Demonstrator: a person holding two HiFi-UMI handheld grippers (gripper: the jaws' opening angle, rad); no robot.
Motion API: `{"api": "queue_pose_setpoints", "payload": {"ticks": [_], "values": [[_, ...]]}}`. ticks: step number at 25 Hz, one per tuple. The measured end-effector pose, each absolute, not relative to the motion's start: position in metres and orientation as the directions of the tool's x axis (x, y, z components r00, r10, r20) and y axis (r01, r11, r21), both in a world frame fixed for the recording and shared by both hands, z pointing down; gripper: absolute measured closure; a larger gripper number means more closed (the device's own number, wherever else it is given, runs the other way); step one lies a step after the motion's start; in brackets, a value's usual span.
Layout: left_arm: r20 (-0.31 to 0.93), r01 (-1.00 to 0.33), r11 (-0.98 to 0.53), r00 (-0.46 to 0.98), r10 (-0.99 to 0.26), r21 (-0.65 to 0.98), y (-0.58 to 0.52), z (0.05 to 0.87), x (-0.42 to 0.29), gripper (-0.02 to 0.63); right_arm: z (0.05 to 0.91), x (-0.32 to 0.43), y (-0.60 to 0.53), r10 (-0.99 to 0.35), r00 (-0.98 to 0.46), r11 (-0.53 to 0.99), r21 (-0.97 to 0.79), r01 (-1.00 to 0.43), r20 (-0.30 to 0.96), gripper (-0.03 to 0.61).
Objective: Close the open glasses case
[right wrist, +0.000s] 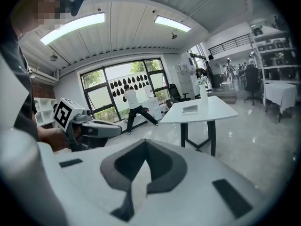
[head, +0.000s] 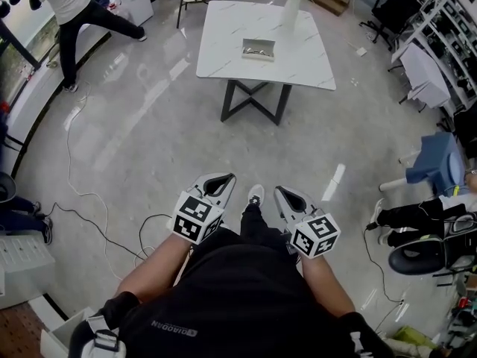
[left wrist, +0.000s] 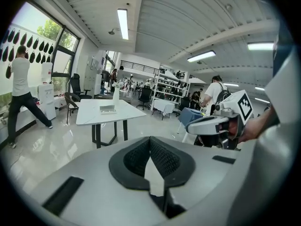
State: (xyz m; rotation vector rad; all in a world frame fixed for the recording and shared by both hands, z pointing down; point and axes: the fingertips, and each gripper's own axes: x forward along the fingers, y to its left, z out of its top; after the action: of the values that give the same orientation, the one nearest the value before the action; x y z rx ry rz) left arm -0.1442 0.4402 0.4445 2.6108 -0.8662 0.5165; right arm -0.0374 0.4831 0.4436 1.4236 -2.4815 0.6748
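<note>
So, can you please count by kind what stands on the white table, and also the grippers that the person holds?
Glasses case, open: 1
Vase with flowers: 1
Grippers: 2, the left gripper and the right gripper, both with jaws together and nothing held
Total: 4

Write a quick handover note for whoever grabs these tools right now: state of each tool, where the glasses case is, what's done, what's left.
Left tool: shut, empty, held low in front of the person's waist.
Right tool: shut, empty, held alongside the left one.
Glasses case: lies open on the white table, near the vase. The table stands across open floor ahead, and neither tool is near it.
Done: nothing yet, the lid is up.
Left: walk to the table, reach the case and push the lid shut.
</note>
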Motion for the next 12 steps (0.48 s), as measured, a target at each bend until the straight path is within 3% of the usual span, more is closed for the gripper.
{"api": "queue_pose_setpoints", "payload": {"ticks": [12], "values": [[0.453,-0.658,-0.733,0.714,-0.534,0.171,0.352,0.436,-0.120,0.611,0.435,-0.018,0.382,-0.750,-0.567,0.488,-0.293,-0.822,0.341,0.577]]}}
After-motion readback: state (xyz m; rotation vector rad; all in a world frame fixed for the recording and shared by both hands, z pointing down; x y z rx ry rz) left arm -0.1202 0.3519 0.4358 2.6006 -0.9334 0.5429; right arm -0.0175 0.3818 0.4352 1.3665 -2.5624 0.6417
